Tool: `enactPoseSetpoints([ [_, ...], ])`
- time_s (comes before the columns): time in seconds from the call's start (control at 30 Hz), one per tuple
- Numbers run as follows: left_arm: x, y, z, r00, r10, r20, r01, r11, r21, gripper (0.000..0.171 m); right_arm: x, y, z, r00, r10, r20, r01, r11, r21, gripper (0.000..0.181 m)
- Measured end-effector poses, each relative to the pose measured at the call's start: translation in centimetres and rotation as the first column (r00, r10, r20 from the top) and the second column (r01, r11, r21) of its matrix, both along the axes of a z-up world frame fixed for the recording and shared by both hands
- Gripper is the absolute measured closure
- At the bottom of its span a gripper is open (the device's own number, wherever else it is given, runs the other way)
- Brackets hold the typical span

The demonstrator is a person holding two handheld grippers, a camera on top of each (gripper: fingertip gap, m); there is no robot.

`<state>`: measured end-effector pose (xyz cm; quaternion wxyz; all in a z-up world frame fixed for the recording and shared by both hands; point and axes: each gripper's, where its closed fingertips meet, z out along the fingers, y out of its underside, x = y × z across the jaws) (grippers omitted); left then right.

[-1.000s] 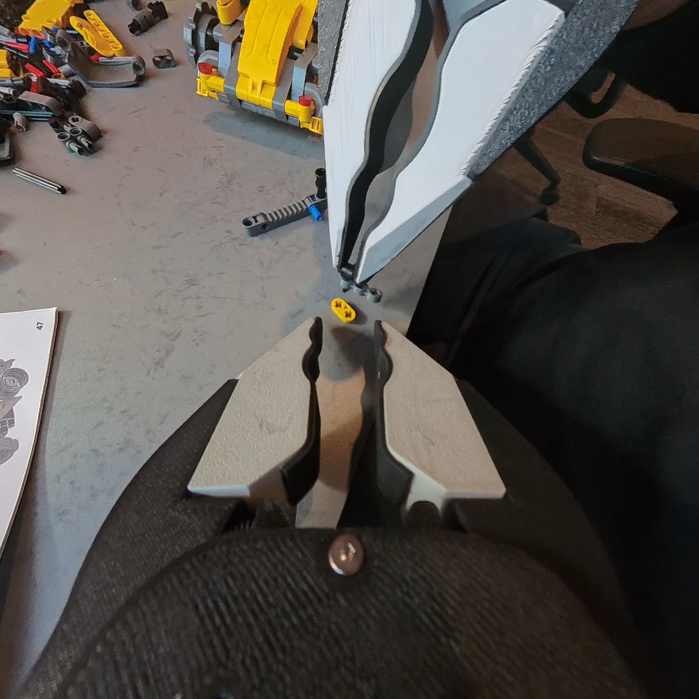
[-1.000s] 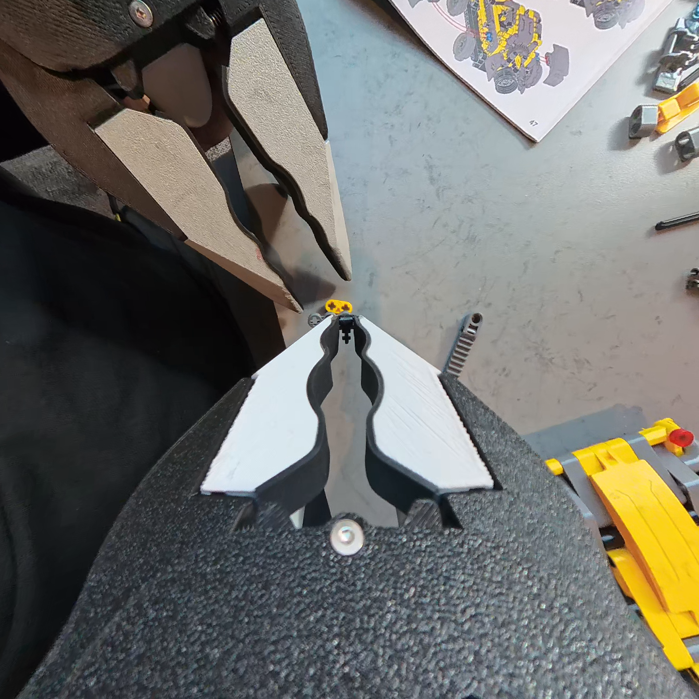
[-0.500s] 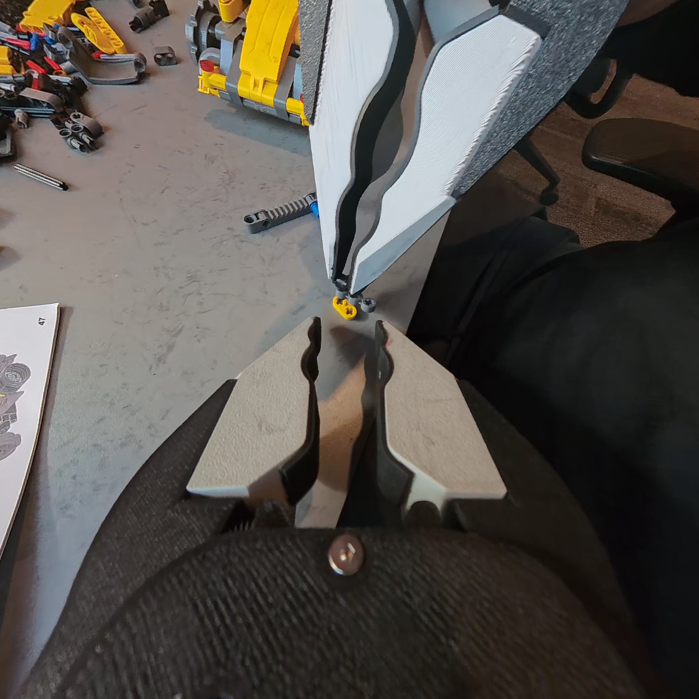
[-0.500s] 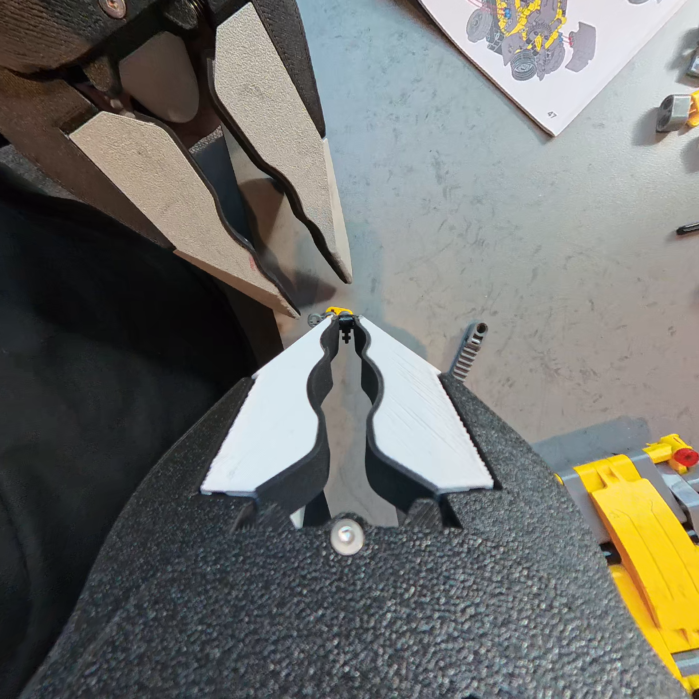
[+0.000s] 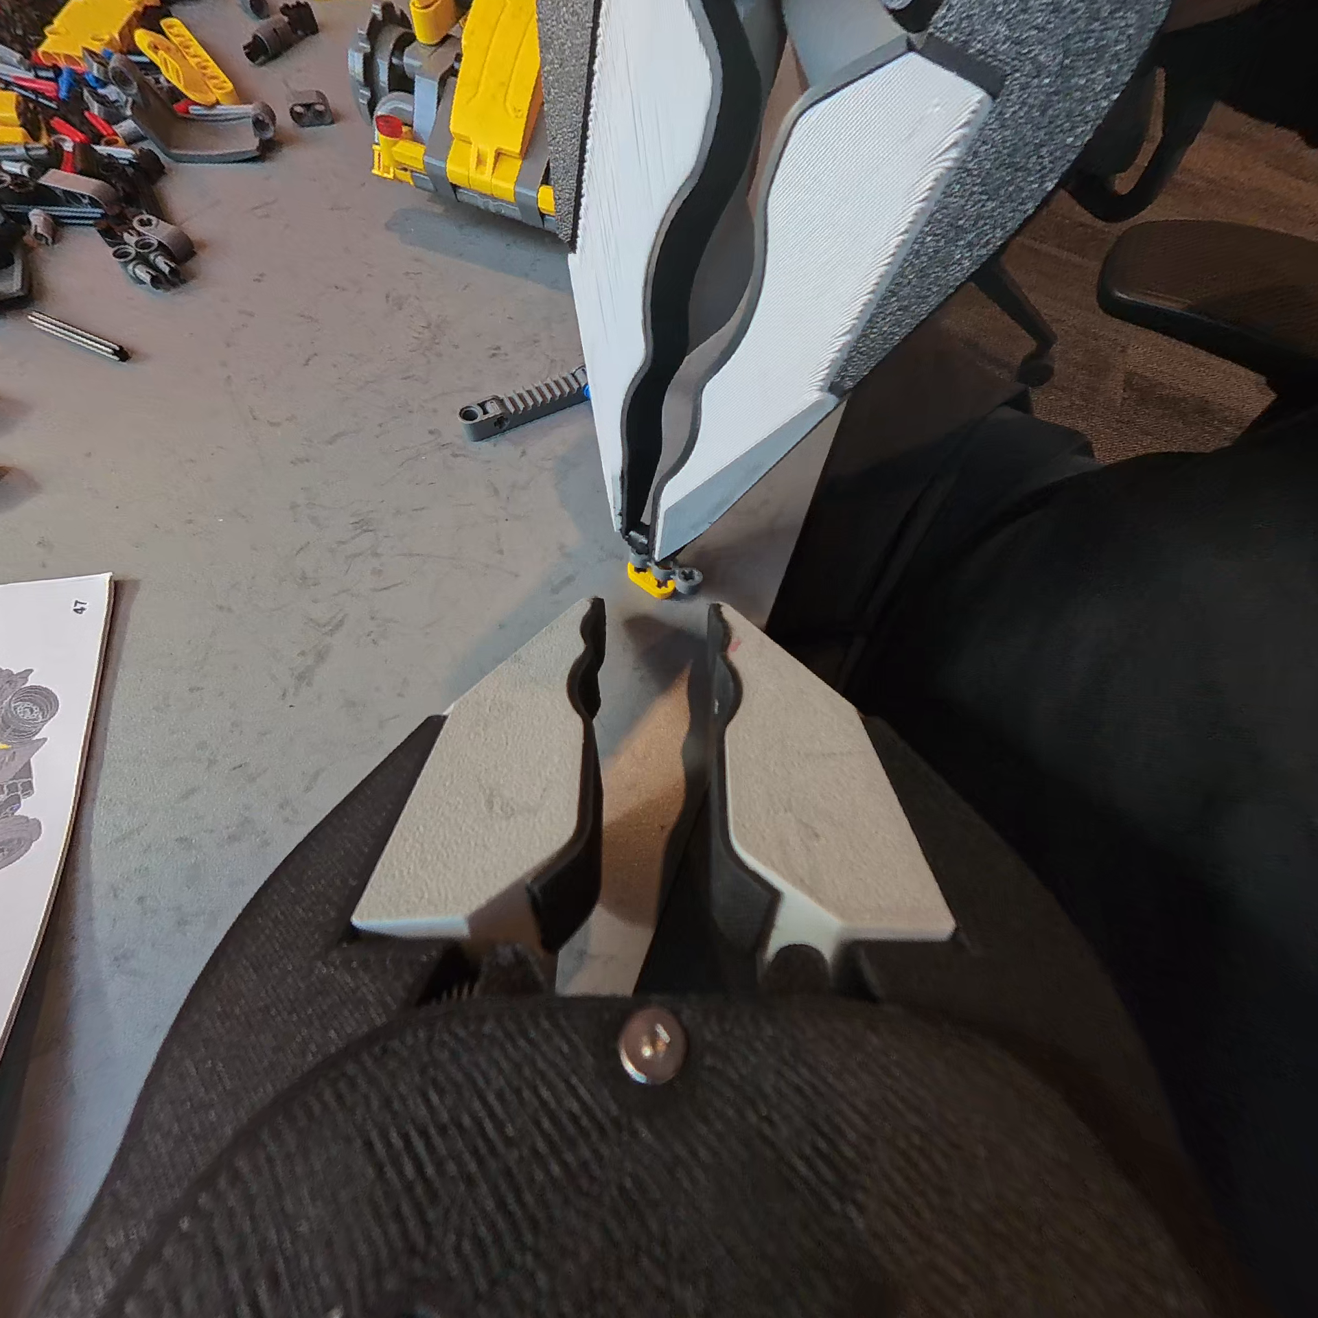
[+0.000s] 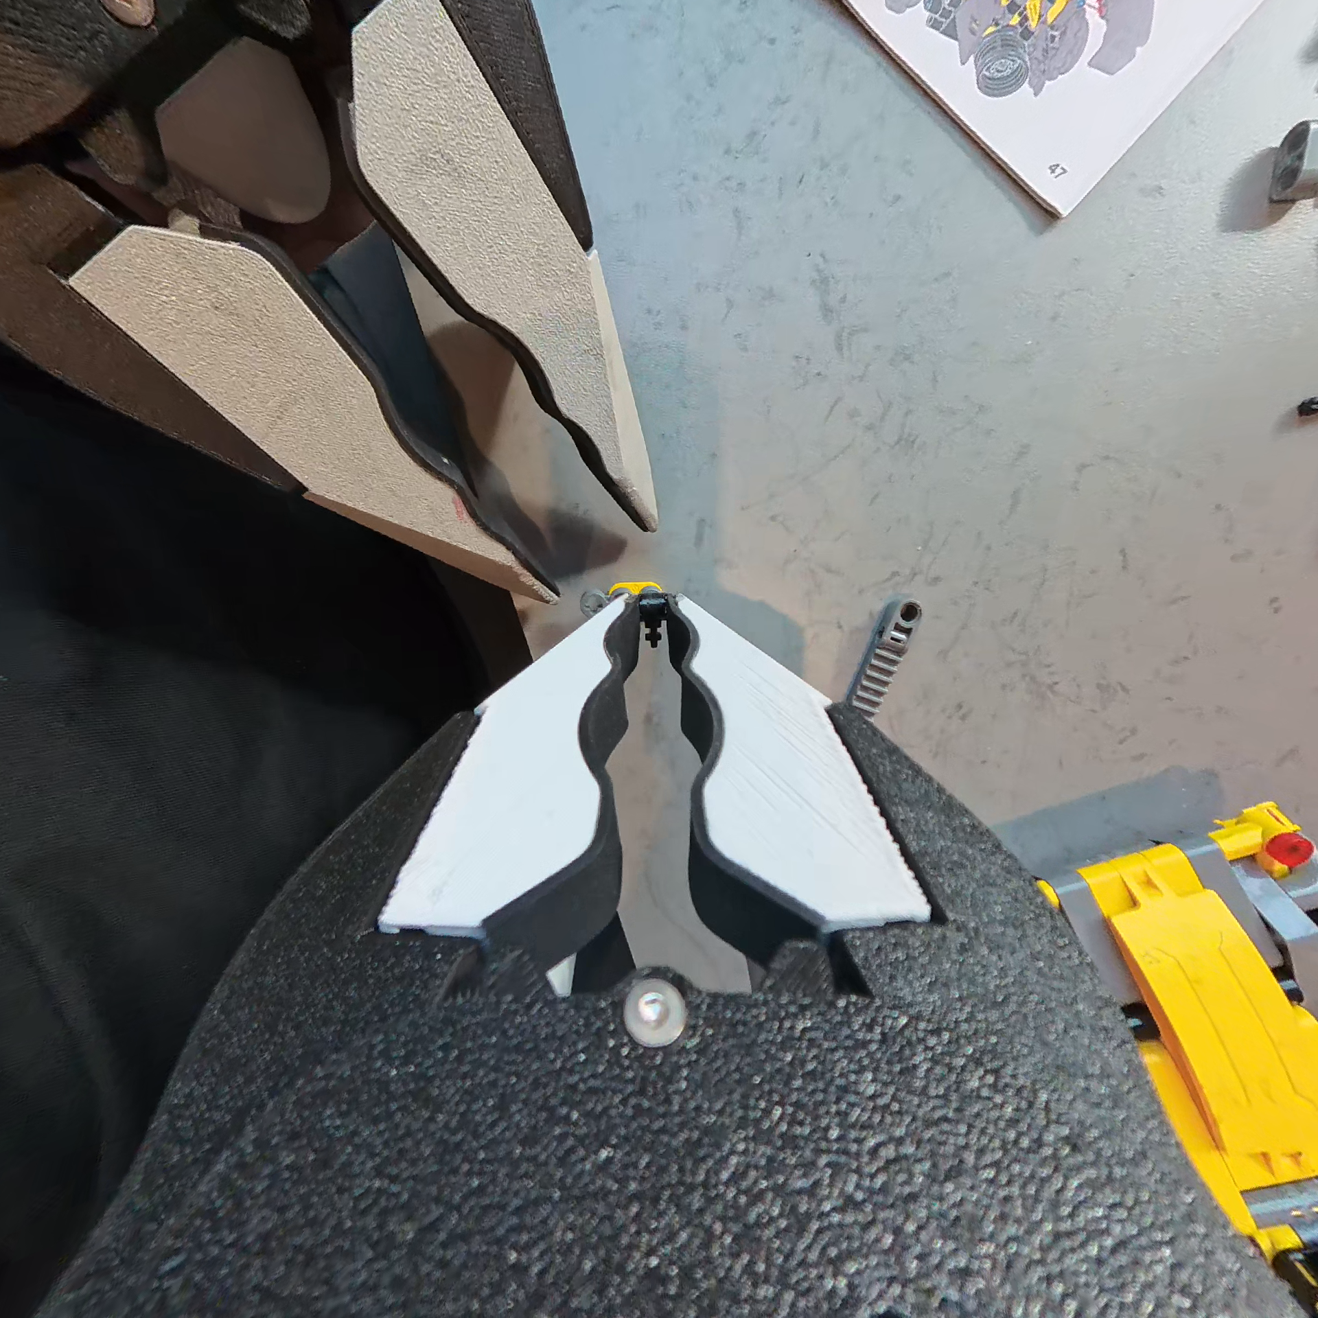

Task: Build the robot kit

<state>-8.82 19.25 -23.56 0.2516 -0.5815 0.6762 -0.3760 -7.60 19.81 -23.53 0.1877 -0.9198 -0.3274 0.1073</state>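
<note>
Right hand-held gripper (image 6: 650,605) lowered, black pin (image 6: 652,619) onto yellow piece (image 5: 647,579), pin clearest in right view

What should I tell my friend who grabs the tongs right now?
Right tongs: shut on a small black pin, tip down at the yellow link and grey connector on the grey table.
Left tongs: open, holding nothing, just short of those pieces.
Nearby: toothed grey rack, yellow model, booklet, loose parts pile.
Whether the pin sits in the link cannot be told.
</note>
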Motion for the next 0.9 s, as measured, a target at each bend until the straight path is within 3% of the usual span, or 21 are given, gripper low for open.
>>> enactPoseSetpoints([
  [0.47, -0.01, -0.04, 0.00, 1.000, -0.003, 0.001, 0.003, 1.000, -0.001, 0.145, -0.34, 0.03, -0.21, 0.971, 0.129, 0.203, -0.127, 0.992, -0.022, 0.174],
  [0.73, -0.06, -0.09, -0.04, 1.000, -0.005, -0.001, 0.005, 1.000, 0.002, 0.145, -0.55, -0.06, -0.41, 0.985, 0.139, 0.101, -0.132, 0.988, -0.076, 0.175],
  [0.9, -0.05, -0.05, 0.02, 1.000, -0.004, 0.003, 0.004, 1.000, -0.006, 0.146, -0.59, 0.11, -0.38, 0.994, 0.098, 0.056, -0.097, 0.995, -0.034, 0.174],
])
